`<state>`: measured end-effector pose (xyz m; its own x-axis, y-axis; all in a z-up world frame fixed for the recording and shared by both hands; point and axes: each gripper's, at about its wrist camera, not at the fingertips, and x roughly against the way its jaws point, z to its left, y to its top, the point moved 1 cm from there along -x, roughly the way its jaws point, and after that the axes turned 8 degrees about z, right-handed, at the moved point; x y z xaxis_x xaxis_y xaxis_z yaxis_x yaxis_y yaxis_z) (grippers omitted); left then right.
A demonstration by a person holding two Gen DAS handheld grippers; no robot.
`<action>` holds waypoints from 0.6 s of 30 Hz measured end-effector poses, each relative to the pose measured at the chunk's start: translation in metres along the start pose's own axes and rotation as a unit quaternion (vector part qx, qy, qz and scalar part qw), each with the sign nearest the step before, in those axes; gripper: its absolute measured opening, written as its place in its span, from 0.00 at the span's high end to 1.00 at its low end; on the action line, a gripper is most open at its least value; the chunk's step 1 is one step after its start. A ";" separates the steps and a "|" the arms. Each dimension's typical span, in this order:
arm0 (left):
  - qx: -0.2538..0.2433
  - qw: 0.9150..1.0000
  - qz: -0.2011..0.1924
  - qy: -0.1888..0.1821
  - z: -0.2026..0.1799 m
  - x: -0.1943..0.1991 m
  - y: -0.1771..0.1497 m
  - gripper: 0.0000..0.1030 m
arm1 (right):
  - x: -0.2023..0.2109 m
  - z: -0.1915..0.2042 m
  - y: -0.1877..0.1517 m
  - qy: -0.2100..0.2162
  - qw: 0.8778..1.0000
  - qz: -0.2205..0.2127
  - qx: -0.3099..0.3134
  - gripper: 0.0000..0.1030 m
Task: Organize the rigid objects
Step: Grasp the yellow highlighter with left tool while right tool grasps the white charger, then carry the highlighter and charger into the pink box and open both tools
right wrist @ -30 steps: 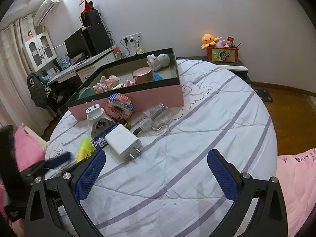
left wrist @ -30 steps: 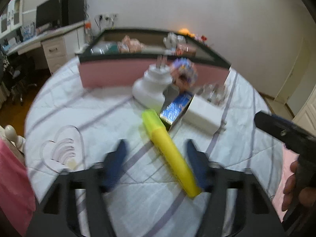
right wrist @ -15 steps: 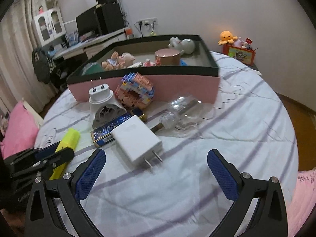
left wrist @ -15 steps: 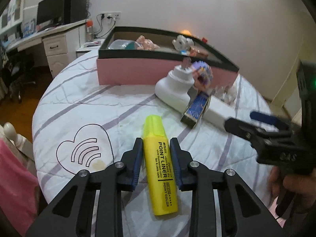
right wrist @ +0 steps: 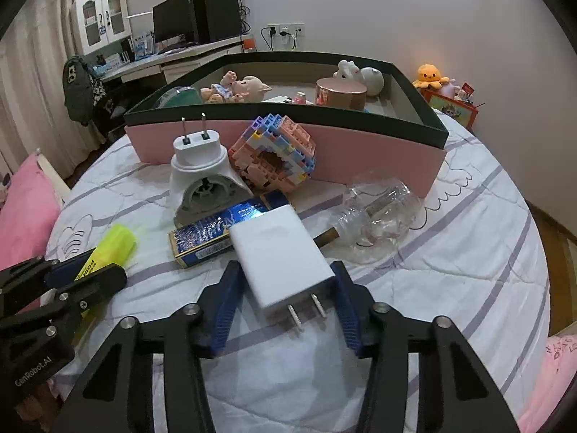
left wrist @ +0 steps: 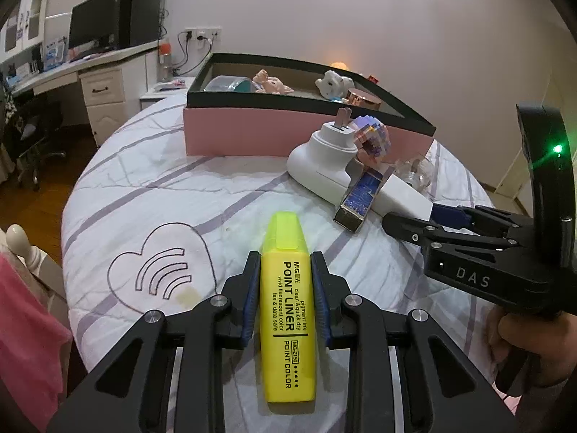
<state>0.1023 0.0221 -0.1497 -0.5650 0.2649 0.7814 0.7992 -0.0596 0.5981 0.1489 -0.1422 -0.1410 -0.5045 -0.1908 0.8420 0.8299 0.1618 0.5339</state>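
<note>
Gripping: left gripper (left wrist: 285, 297) fingers clamped on highlighter (left wrist: 287, 310) mid-barrel, lying on bed (left wrist: 151, 187); light, stiff, slick plastic.
Charger (right wrist: 279, 258): right gripper (right wrist: 285, 310) fingers just closing around it, pad contact unclear; hold flat sides, avoid prongs.

Landmark: round bed (right wrist: 450, 252), white quilt with purple stripes.
Beyond bed, far left: desk (right wrist: 173, 59) carrying dark monitor (right wrist: 172, 23) and black speaker (right wrist: 216, 9).
Left of desk: white cabinet (right wrist: 102, 18).
Behind bed, on wall: sockets (right wrist: 285, 30) with cables.
Right of bed, near wall: orange octopus toy (right wrist: 431, 75) on a red box (right wrist: 450, 104).
Left edge of bed: pink pillow (right wrist: 25, 213).
</note>
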 end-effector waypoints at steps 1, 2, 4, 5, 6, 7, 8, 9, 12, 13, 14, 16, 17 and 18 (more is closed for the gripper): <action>-0.001 1.000 -0.002 0.000 0.000 0.002 -0.001 0.74 | 0.003 -0.001 -0.002 0.004 1.000 0.000 -0.002 0.54; 0.000 1.000 -0.003 0.000 0.000 0.004 0.000 0.74 | 0.005 -0.001 -0.004 0.006 1.000 -0.001 -0.002 0.54; 0.001 1.000 -0.009 0.002 0.002 0.010 0.001 0.74 | 0.010 -0.003 -0.007 0.010 1.000 -0.004 -0.005 0.55; 0.001 1.000 -0.012 0.003 0.002 0.012 0.001 0.74 | 0.013 -0.004 -0.009 0.012 1.000 -0.006 -0.008 0.55; 0.002 1.000 -0.015 0.003 0.003 0.014 0.002 0.74 | 0.015 -0.004 -0.008 0.015 1.000 -0.008 -0.011 0.56; 0.002 1.000 -0.018 0.004 0.003 0.017 0.003 0.74 | 0.017 -0.005 -0.009 0.017 1.000 -0.011 -0.013 0.56; 0.002 1.000 -0.021 0.005 0.003 0.019 0.004 0.74 | 0.020 -0.006 -0.009 0.018 1.000 -0.014 -0.015 0.57; 0.001 1.000 -0.024 0.005 0.003 0.022 0.005 0.74 | 0.024 -0.007 -0.009 0.019 1.000 -0.018 -0.016 0.58; 0.001 0.999 -0.033 0.008 0.004 0.030 0.009 0.74 | 0.036 -0.008 -0.006 0.023 0.999 -0.030 -0.016 0.59; 0.001 0.999 -0.036 0.008 0.005 0.032 0.010 0.74 | 0.039 -0.008 -0.005 0.024 0.999 -0.035 -0.016 0.60; 0.001 0.999 -0.039 0.009 0.006 0.034 0.012 0.74 | 0.044 -0.007 -0.003 0.026 0.999 -0.040 -0.016 0.60; 0.001 0.999 -0.045 0.011 0.006 0.039 0.015 0.74 | 0.049 -0.007 0.000 0.025 0.999 -0.046 -0.015 0.60; 0.001 0.999 -0.047 0.012 0.007 0.040 0.017 0.74 | 0.050 -0.008 0.002 0.024 0.998 -0.048 -0.014 0.60; 0.001 0.999 -0.049 0.012 0.007 0.041 0.019 0.74 | 0.051 -0.008 0.003 0.024 0.998 -0.049 -0.014 0.60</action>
<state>0.0959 0.0387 -0.1077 -0.6451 0.2456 0.7236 0.7403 -0.0336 0.6714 0.1272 -0.1597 -0.0972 -0.5728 -0.2507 0.7804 0.7836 0.1121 0.6111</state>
